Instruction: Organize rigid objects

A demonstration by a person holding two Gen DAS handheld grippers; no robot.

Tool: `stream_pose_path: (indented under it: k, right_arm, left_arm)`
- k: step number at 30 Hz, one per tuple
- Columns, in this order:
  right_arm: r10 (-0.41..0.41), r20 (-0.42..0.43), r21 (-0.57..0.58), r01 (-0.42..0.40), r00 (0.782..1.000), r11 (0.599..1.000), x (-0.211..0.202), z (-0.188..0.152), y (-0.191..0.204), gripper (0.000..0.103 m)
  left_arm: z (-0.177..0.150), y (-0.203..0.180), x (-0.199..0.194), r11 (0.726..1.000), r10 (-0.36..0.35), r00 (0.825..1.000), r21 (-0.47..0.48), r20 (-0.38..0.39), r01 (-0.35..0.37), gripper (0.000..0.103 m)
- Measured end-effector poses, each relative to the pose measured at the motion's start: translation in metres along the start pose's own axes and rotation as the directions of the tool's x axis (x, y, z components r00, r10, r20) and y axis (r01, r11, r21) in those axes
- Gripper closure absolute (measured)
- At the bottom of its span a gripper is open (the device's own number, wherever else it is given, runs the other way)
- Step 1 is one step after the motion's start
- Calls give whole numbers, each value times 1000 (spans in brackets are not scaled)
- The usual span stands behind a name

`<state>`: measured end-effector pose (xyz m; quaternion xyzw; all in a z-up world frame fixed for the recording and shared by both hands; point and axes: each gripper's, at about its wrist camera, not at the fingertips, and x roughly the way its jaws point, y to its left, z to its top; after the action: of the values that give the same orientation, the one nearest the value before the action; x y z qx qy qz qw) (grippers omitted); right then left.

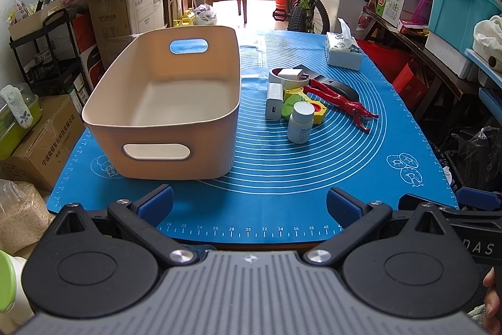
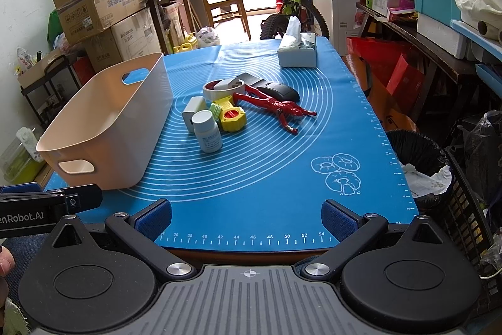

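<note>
Left gripper (image 1: pixel 249 203) at the near edge of the worktop, jaws wide apart, nothing between them. Right gripper (image 2: pixel 246 214) same: near edge, jaws spread, nothing held. Both hover over the blue mat (image 1: pixel 282 178). Beige bin (image 1: pixel 163 102) sits on the mat's left side, upright, nothing seen inside. Cluster of small items right of the bin, mid-mat: white pill bottle (image 2: pixel 207 132) nearest, upright; white charger block (image 2: pixel 193 113) just behind it on the bin side; green and yellow plastic pieces (image 2: pixel 230 115) touching the bottle's far side. Red pliers-like tool (image 2: pixel 276 107) lies flat to the right, handles toward the mat's right side. Behind: tape roll (image 2: pixel 219 90) with a white adapter resting on it, black mouse (image 2: pixel 279 93) beside it. Tissue box (image 2: pixel 298 52) at the far end.
</note>
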<state>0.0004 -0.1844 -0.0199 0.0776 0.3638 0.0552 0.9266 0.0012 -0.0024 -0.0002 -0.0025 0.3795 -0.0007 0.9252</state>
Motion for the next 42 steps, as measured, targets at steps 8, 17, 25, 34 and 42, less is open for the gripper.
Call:
stream_pose_path:
  k: [8,17,25,34,42]
  right_arm:
    - [-2,0,-8,2,1000,1000,-5,0,-1,3]
    - [7,9,-14,-7,1000,1000,3,13,6,3]
    - [4,36,-60,-2,999,998,23,42,18,3]
    - [-8,50,-36,9,999,999,61,75,22,3]
    - [-24,53,-20,25,998,999,103,95,27,3]
  left_arm:
    - [4,3,-1,1000,-2,1000,-17,-7,1,1]
    - [21,30,1,995,-11,1000,-97,-10,10,1]
    - [56,67,12,991,81,996,-107,21,-79,1]
    - [112,106,34,984,153,987,-106,58,-146,1]
    - [149,126,76,987,155,988,-28,-21,-155,1]
